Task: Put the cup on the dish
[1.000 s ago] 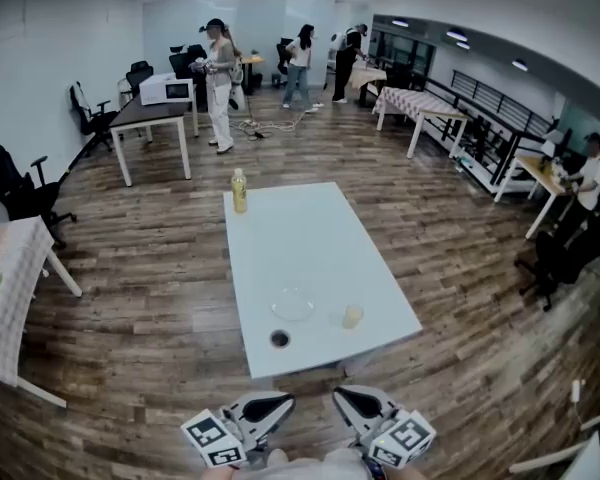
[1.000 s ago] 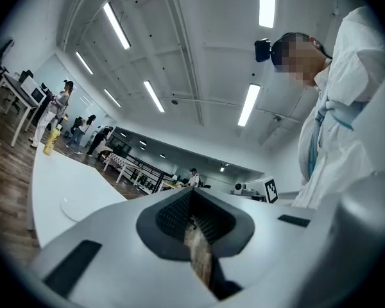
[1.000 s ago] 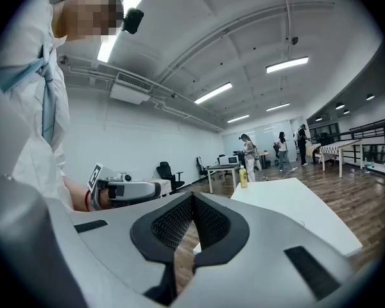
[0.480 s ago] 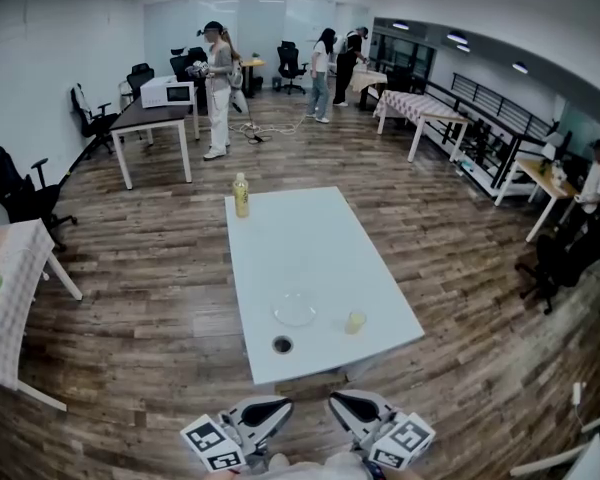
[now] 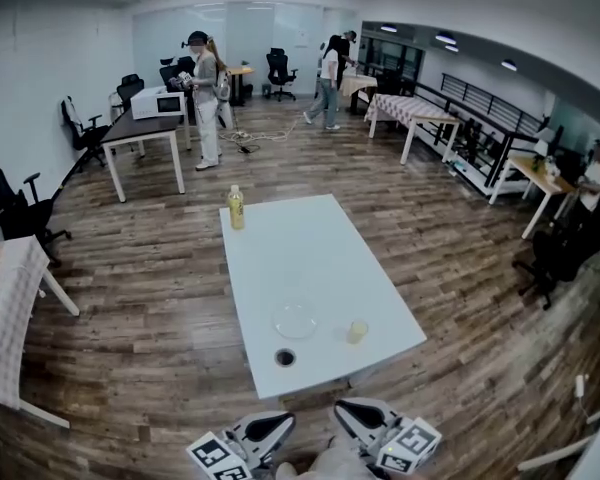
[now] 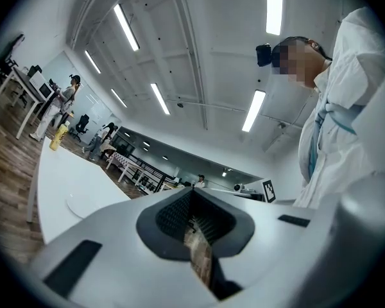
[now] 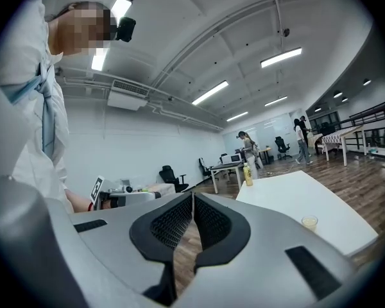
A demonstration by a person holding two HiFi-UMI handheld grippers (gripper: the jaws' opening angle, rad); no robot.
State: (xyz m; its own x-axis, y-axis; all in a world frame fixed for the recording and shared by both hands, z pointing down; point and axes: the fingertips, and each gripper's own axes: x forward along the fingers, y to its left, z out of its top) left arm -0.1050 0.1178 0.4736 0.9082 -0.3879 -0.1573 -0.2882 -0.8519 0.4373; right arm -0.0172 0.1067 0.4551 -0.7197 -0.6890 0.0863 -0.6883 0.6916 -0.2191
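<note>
clear round dish [image 5: 295,320] near small translucent cup [image 5: 356,331]

cup [image 5: 356,331]: small, translucent, yellowish, upright; near front right corner of white table [image 5: 290,248] | dish [image 5: 295,320]: clear, round, shallow, lying flat; near the cup's left, not touching it

The table [image 5: 310,258] occupies the frame centre. The dish [image 5: 295,320] lies on it near the lower edge. The cup [image 5: 356,331] stands to the dish's right, apart from it. The bottle [image 5: 236,208] stands on the table's upper left corner.
</note>
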